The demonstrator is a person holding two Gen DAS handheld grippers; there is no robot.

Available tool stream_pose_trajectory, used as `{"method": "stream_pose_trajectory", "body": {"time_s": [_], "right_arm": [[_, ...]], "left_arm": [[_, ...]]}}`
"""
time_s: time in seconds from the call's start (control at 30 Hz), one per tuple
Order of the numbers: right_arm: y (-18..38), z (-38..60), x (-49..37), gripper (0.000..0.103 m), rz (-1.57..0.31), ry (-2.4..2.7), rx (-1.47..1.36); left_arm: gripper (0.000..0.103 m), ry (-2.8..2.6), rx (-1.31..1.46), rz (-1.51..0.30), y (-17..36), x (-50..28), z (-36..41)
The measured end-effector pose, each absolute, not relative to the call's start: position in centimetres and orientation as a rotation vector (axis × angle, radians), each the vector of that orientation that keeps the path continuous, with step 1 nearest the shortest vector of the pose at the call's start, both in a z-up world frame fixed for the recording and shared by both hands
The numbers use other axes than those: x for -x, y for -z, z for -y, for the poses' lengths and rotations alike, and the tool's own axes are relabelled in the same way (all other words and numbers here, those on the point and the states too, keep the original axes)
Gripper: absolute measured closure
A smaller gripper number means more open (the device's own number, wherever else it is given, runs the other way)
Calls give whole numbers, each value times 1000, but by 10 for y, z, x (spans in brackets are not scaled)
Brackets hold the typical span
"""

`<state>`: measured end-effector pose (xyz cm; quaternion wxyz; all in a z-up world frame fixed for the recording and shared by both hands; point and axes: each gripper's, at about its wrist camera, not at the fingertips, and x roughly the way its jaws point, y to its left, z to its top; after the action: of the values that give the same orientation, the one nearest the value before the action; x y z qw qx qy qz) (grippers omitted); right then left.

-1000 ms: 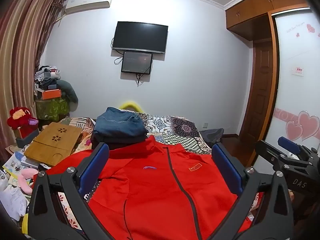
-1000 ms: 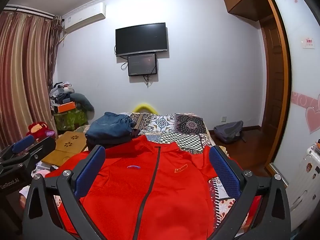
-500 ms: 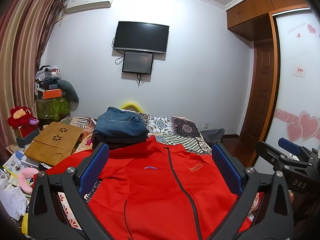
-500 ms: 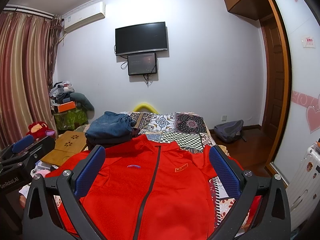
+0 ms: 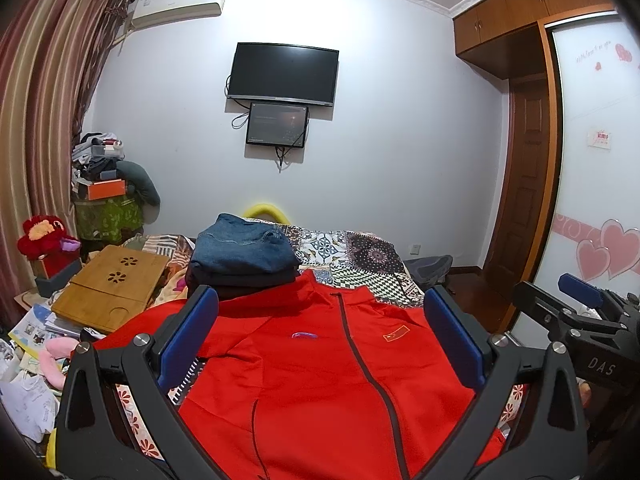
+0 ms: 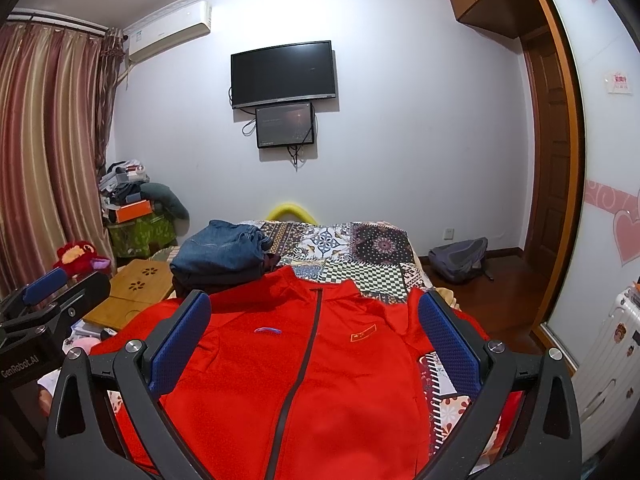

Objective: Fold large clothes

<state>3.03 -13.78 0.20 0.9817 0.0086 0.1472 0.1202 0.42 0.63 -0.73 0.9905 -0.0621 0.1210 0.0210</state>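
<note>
One red jacket (image 5: 320, 376) lies spread face-up on the bed (image 5: 360, 252), zipped shut, with a small flag patch on its chest. One pile of folded dark clothes (image 5: 244, 256) sits just beyond its collar. Two claws, left claw (image 5: 320, 344) and right claw (image 6: 316, 340), hang above it, both spread wide and empty.

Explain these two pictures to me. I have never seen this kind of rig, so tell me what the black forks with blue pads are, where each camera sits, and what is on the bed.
Each picture comes from a fisheye camera mounted on a hand-held gripper, looking forward between its two fingers. The black forks are those fingers; the blue pads are their gripping faces. One view belongs to the left gripper, the other to the right gripper. Both stand wide open and hold nothing. Each gripper also shows at the edge of the other's view. On the patterned bed a red zip jacket lies spread flat, front up. Behind it sits a stack of folded clothes, blue on top.
</note>
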Motion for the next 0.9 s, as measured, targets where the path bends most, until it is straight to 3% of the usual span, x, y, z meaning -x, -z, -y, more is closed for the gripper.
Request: {"method": "stream_pose_trajectory", "body": {"time_s": [0.9], "right_arm": [[-2, 143, -38, 0, -316, -242, -14]], "left_arm": [[0, -50, 130, -261, 14, -11, -12]]}}
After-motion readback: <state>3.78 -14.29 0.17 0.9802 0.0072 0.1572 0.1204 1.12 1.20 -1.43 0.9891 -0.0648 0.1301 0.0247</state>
